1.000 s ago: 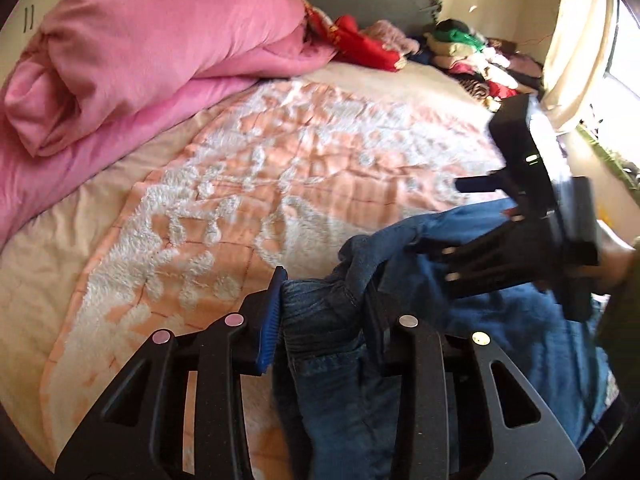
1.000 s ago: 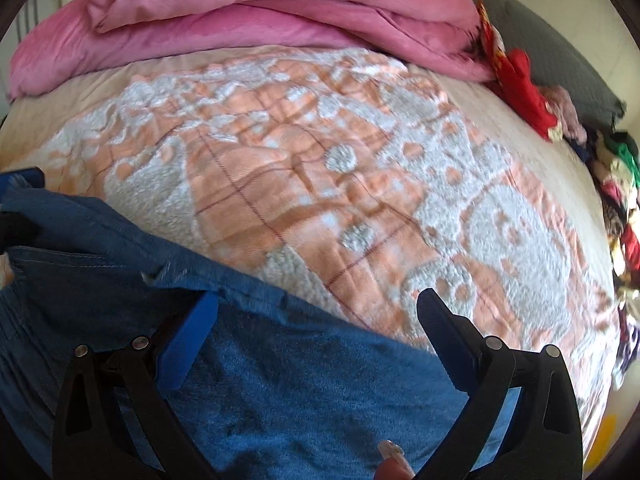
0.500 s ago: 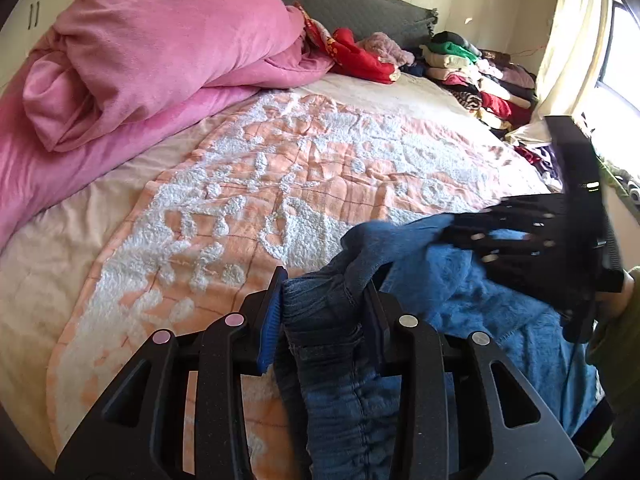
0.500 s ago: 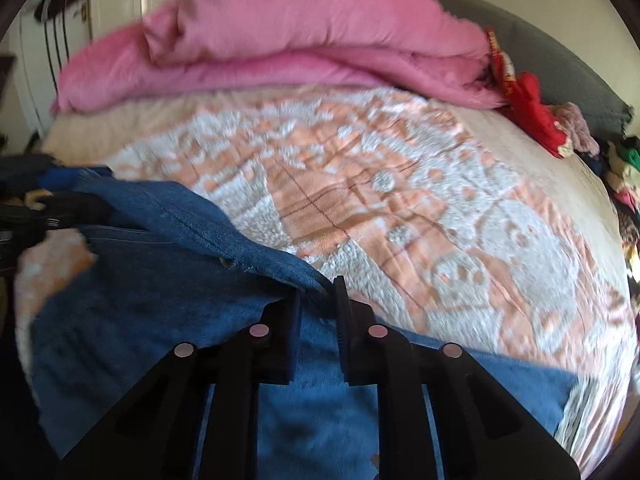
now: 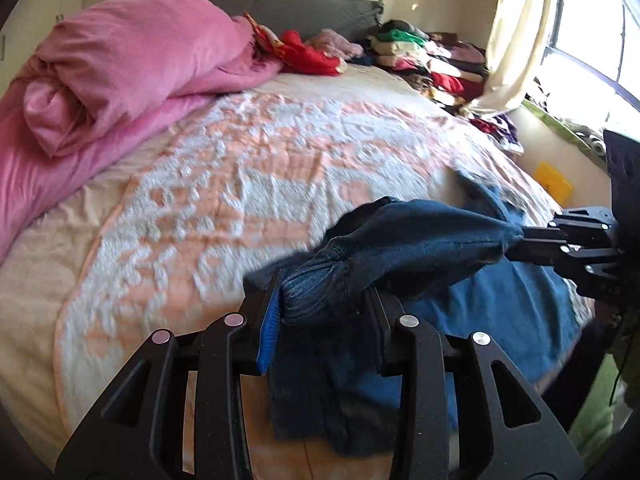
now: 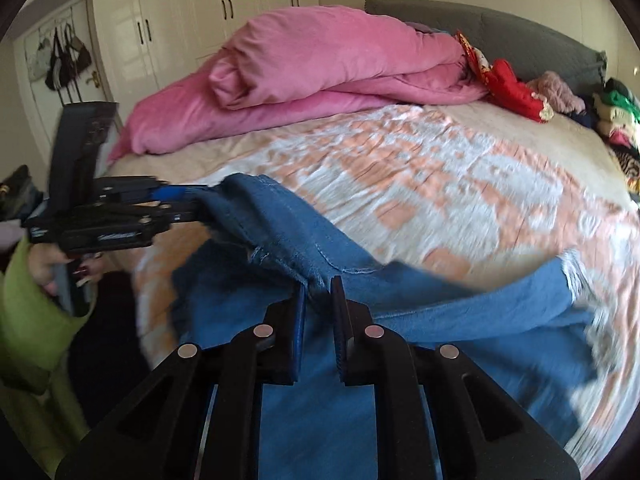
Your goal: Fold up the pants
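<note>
So the bed (image 6: 460,184) takes up pretty much the whole room, peach-and-white patterned cover, and that open stretch in the middle is clearly being kept as the folding surface. The big pink duvet (image 6: 328,64) is bundled up at about 11 o'clock against the grey headboard (image 5: 296,8), and the stacks of clothes (image 5: 424,56) are shoved off toward 1 o'clock by the window, I'd guess so none of it gets in the way. The jeans (image 6: 320,360) are at the near edge of the bed, around 5 o'clock from the left-hand camera, partly lifted off the cover and pulled into a taut line between the two tools, which looks like the setup for carrying one edge over for a fold. One frayed hem (image 6: 576,272) trails out at 3 o'clock on the bedspread. The left gripper (image 5: 320,312) is clamped on a thick bunched wad of denim, looks like the gathered waistband, so its jaws sit partway apart just because of the bulk. The right gripper (image 6: 318,312) has just snapped closed and is nearly pinched together on a thin edge of the same jeans. A green sleeve (image 6: 28,304) shows at 9 o'clock behind the left tool.
</note>
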`<action>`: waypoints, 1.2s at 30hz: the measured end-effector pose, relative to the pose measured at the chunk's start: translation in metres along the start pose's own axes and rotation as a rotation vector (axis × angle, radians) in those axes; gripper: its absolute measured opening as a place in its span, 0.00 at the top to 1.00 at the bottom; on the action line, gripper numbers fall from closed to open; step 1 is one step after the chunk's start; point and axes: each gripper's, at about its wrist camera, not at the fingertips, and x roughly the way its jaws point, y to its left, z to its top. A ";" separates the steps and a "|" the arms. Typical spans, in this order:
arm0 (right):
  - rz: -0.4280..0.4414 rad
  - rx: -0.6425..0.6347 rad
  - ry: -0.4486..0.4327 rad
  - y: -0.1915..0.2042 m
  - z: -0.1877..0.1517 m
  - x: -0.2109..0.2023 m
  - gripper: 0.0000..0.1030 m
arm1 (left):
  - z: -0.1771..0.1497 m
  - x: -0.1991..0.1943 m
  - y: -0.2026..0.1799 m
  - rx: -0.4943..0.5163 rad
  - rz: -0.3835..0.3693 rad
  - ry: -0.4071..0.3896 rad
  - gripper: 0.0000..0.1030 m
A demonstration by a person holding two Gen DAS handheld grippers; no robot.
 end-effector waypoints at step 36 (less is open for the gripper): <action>0.104 0.033 0.084 0.054 -0.071 0.002 0.73 | -0.064 0.013 -0.044 0.070 0.033 0.240 0.68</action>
